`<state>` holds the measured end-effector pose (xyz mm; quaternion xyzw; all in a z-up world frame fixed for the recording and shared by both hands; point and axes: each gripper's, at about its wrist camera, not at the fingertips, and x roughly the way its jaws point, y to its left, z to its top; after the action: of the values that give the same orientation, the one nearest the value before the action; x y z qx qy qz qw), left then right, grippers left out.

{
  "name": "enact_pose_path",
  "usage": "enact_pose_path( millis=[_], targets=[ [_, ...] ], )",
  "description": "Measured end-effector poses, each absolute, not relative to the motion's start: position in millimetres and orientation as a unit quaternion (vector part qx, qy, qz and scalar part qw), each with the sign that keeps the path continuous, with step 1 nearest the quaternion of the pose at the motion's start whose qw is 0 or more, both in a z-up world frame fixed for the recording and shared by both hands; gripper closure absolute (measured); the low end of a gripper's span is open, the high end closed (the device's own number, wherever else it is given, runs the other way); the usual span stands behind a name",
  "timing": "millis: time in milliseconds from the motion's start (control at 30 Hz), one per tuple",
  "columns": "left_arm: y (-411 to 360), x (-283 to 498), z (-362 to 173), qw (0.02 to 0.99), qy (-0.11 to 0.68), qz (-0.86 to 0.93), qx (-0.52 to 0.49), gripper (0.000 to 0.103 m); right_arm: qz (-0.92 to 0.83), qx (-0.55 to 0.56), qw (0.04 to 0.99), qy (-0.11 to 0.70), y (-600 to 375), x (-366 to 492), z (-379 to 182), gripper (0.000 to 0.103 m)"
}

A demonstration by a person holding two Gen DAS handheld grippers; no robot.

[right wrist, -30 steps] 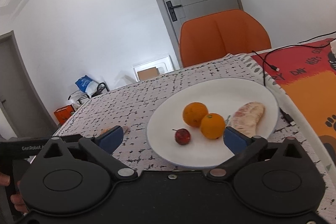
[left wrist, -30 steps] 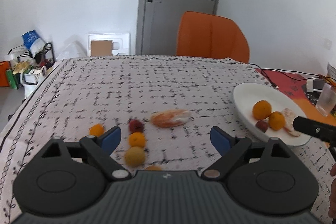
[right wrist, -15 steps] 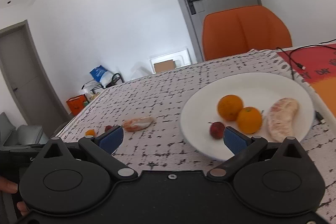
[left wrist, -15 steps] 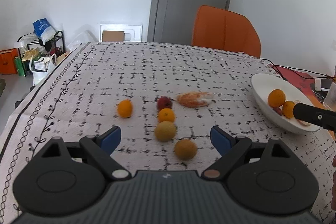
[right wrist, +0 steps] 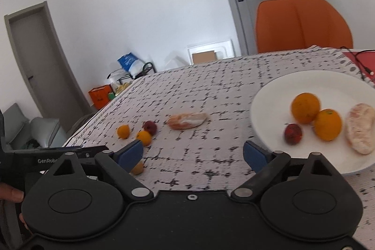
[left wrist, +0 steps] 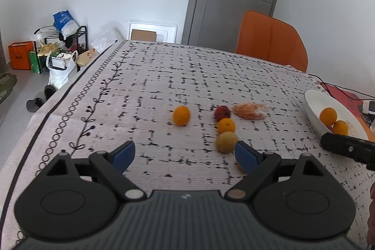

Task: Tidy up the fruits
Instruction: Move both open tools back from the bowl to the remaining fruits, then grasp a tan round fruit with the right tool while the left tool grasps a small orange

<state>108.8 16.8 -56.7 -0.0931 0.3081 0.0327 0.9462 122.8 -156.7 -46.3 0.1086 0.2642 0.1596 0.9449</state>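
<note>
Since a second ago both my views have swung left, bringing the loose fruit on the tablecloth (left wrist: 164, 86) into sight. My right gripper (right wrist: 193, 152) is closing on nothing; my left gripper (left wrist: 185, 154) gapes empty. A yellowish fruit (left wrist: 226, 141) touches its right fingertip, which hides another fruit. The plate (right wrist: 328, 81) is cut off.

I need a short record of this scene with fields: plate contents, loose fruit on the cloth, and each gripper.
plate: two oranges, red fruit, peeled segment
cloth: peeled piece, red one, several orange and yellow fruits
left gripper: open, holding nothing
right gripper: jaws closing, nothing between them
</note>
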Motion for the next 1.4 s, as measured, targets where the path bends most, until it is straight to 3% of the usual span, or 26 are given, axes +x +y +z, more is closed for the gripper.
enact_pose_path(
  millis=[733, 900, 967, 1000, 1400],
  targets=[
    [60.8, 99.3, -62.4, 0.942, 0.305, 0.066, -0.123, 0.013, 0.227, 0.081, 0.919, 0.312, -91.4, 148.5, -56.9, 0.04],
    [66.0, 101.2, -63.5, 0.941, 0.307, 0.063, -0.127, 0.014, 0.238, 0.077, 0.912, 0.325, -81.4, 154.6, -63.2, 0.059],
    [66.4, 102.6, -63.6, 0.941, 0.306, 0.06, -0.129, 0.015, 0.24, 0.077, 0.909, 0.332, -80.1, 157.3, -66.3, 0.077],
    [66.2, 103.7, -63.5, 0.941, 0.306, 0.059, -0.13, 0.015, 0.242, 0.079, 0.908, 0.333, -80.6, 158.3, -67.2, 0.08],
    [55.5, 128.0, -65.0, 0.944, 0.301, 0.039, -0.125, 0.028, 0.203, 0.091, 0.92, 0.324, -107.2, 160.0, -60.7, 0.08]
  ],
)
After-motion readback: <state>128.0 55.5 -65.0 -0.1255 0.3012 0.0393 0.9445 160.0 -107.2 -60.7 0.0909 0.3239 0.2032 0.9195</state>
